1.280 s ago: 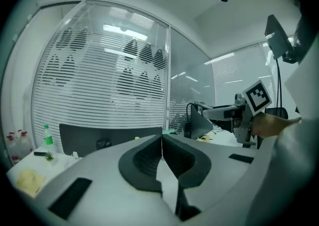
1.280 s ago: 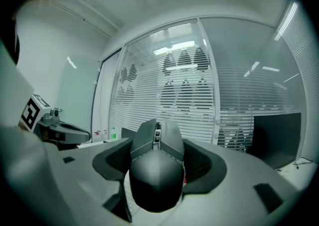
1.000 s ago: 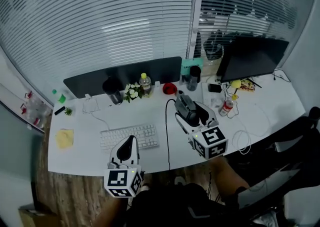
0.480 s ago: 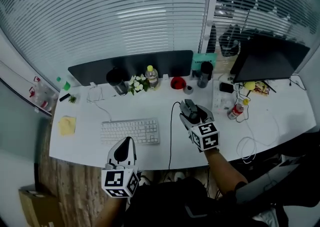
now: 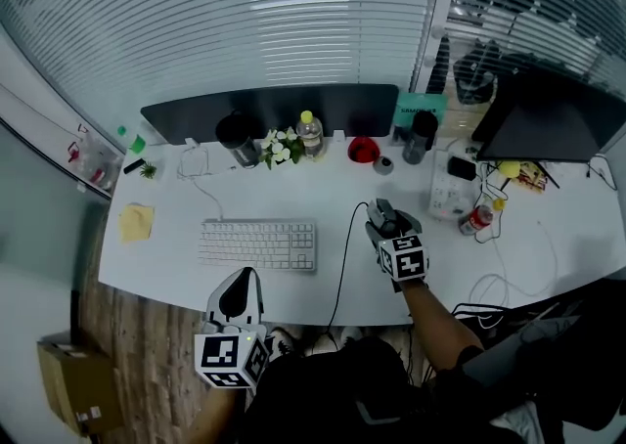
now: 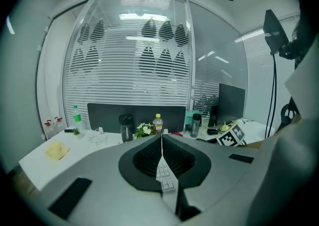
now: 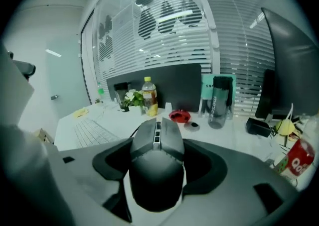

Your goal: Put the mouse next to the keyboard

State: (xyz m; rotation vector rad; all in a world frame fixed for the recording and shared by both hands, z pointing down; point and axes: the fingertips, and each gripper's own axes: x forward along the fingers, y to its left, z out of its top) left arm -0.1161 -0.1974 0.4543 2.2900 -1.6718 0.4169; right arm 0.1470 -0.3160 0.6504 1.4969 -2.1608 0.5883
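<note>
R tool [image 5: 385, 225] clamped on mouse [image 7: 157, 165], right of keyboard [image 5: 257, 244]; L tool [image 5: 245, 278] jaws together, nothing betw. them, at worktop [image 5: 558, 237] near edge.

you're in an office. your white desk [image 5: 166, 254] carries a keyboard [image 5: 256, 244], with a monitor [image 5: 548, 127] far right and window blinds [image 5: 245, 22] behind.
</note>
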